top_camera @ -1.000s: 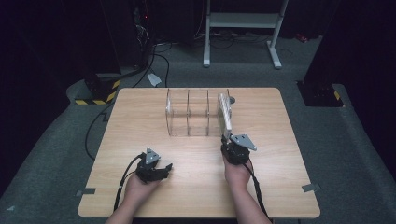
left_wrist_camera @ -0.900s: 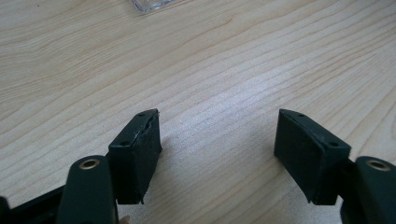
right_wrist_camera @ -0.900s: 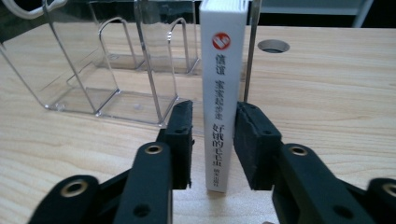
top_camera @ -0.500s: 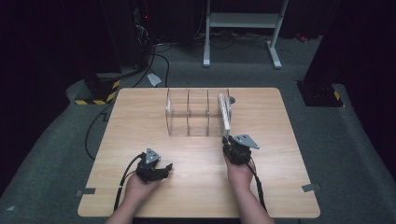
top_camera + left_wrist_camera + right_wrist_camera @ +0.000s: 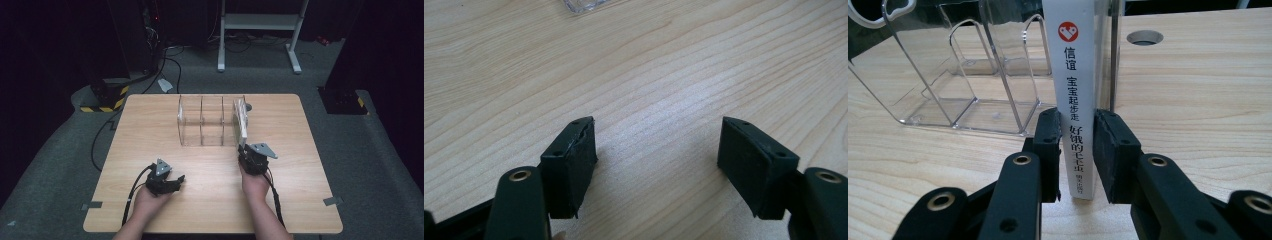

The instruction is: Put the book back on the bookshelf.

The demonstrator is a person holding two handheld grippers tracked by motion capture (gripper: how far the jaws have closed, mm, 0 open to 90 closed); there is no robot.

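**Book at the mouth of the clear rack**

The thin white book [image 5: 1075, 100] stands upright, spine toward me, its far part inside the rightmost slot of the clear acrylic rack [image 5: 207, 120], centre of the high view. My right claw [image 5: 1077, 150] pinches the lower spine, one pad on each cover. I judge this the slotting step, the book partly in or partly out; I cannot tell which way. Next calls for keeping the book vertical and moving it straight along the slot, clear of the divider. My left claw [image 5: 656, 150] rests spread and empty on the desk [image 5: 150, 130], lower left of the high view, well apart.
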